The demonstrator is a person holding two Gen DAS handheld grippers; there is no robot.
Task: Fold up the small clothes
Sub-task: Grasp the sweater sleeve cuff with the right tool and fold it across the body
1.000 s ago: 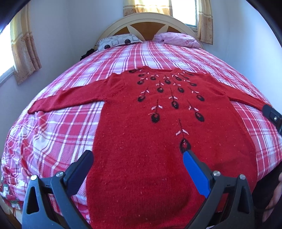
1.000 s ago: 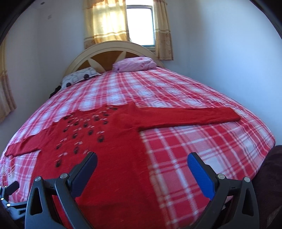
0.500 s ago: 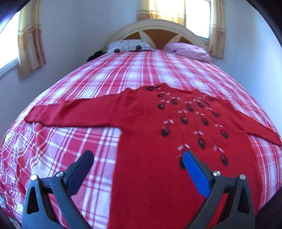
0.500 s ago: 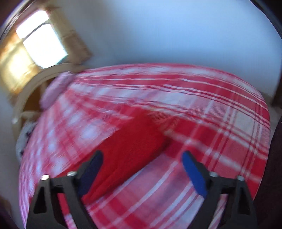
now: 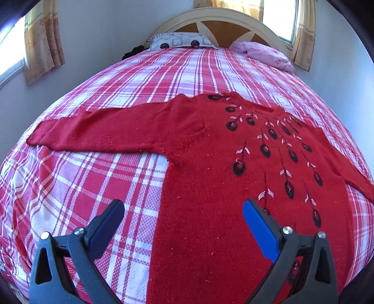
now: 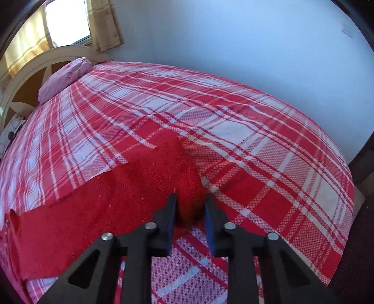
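A red knit sweater [image 5: 222,187] with black and white embroidery lies flat, front up, on a red plaid bed [image 5: 93,187], both sleeves spread out. My left gripper [image 5: 182,205] hovers open over the sweater's left side edge, below the left sleeve [image 5: 116,131], with nothing between its fingers. In the right wrist view the right sleeve [image 6: 140,187] runs in from the left. My right gripper [image 6: 191,198] is at its cuff end, jaws closing, and the cuff is bunched up between the pads.
A patterned pillow [image 5: 177,42] and a pink pillow [image 5: 264,53] lie against the cream headboard [image 5: 222,18]. Curtained windows [image 5: 42,42] flank the bed. A pale wall [image 6: 233,35] stands close behind the bed's right side, where the bed edge [image 6: 346,187] drops off.
The right gripper swung out from the sweater's body to the right sleeve's end and closed its jaws around the cuff. The left gripper slid left, toward the sweater's left edge, and stayed open.
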